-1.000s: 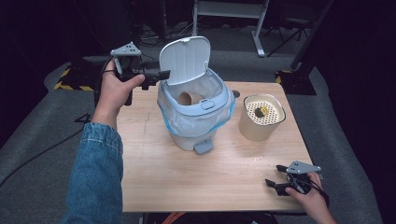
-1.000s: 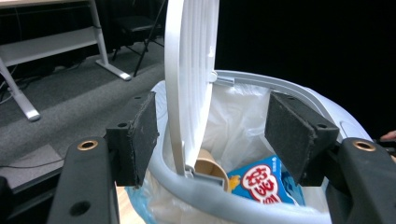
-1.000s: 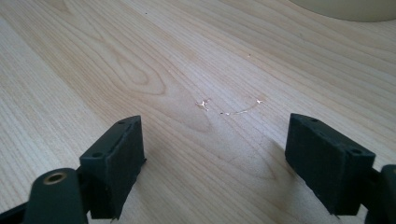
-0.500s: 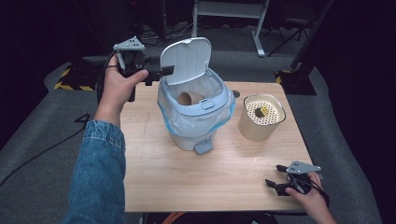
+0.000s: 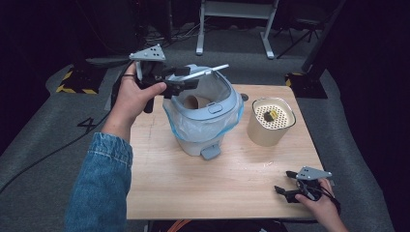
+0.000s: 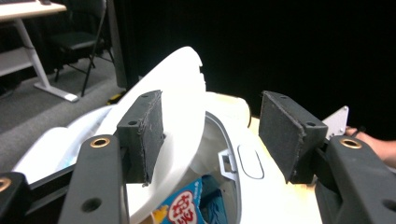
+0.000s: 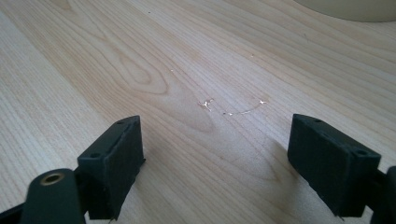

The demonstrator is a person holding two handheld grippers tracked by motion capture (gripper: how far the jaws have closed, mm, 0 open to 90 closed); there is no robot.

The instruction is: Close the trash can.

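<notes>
Two hand-held grippers work at a pale wooden table (image 5: 164, 183), seen from above and from a camera on each gripper. Near the table's far left, the left gripper (image 5: 186, 79) reaches over a small white pedal bin (image 5: 203, 128) lined with a clear blue-tinted bag. Its hinged lid (image 5: 205, 73) is tipped forward, roughly level over the bin's mouth. In the left gripper view, the lid (image 6: 175, 107) stands between the two black jaws; the left pad (image 6: 140, 135) lies against its outer face, while the other pad (image 6: 285, 135) stands well clear, so the jaws are parted and not clamped. They have just been closing a little, with the lid between them. Inside the bin, a brown cardboard tube (image 5: 193, 101) rests against the wall. Below the lid, the left gripper view shows a blue wrapper (image 6: 187, 207) with rounded red-and-white lettering, too cropped to read. A grey pedal (image 5: 211, 152) juts from the bin's base toward the person. Just right of the bin stands a beige round container (image 5: 270, 128) with a perforated top, where a small yellow and dark object sits; no writing is legible on it. At the table's near right corner, the right gripper (image 5: 283, 182) rests low over bare wood, jaws spread wide and empty, as the right gripper view (image 7: 215, 158) confirms. A denim sleeve (image 5: 99, 188) covers the left forearm
</notes>
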